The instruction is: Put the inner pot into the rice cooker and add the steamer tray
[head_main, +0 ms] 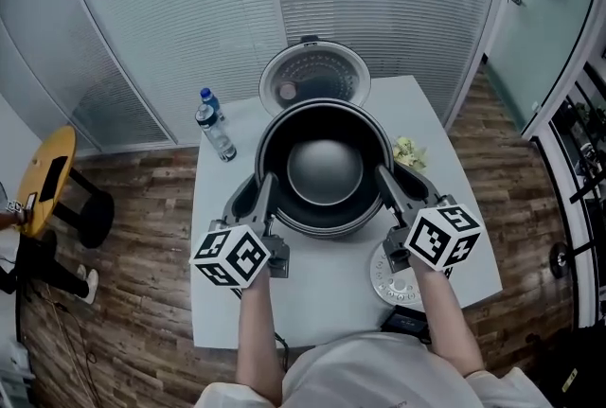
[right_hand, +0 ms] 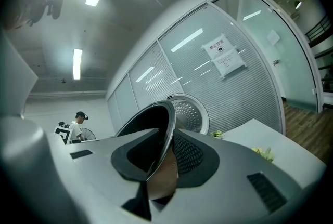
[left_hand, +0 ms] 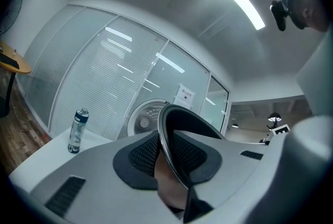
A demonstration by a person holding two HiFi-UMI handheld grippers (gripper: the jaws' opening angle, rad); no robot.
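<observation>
A dark round inner pot (head_main: pixel 325 171) hangs between my two grippers above the white table (head_main: pixel 322 302). The left gripper (head_main: pixel 262 184) is shut on its left rim, the right gripper (head_main: pixel 388 179) on its right rim. In the left gripper view the pot's thin rim (left_hand: pixel 171 134) runs between the pads of that gripper (left_hand: pixel 169 158). The right gripper view shows the same on the other side, the rim (right_hand: pixel 166 129) clamped in the gripper (right_hand: pixel 165 158). Behind the pot the rice cooker's open lid (head_main: pixel 314 75) stands up; the cooker body is hidden under the pot. A white perforated steamer tray (head_main: pixel 393 278) lies below the right gripper.
A water bottle (head_main: pixel 216 133) stands at the table's far left, and a small green bunch (head_main: pixel 409 151) lies at the right. Glass walls with blinds close the back. A yellow stool (head_main: pixel 52 179) stands on the wooden floor at left. A person (right_hand: pixel 79 123) stands far off.
</observation>
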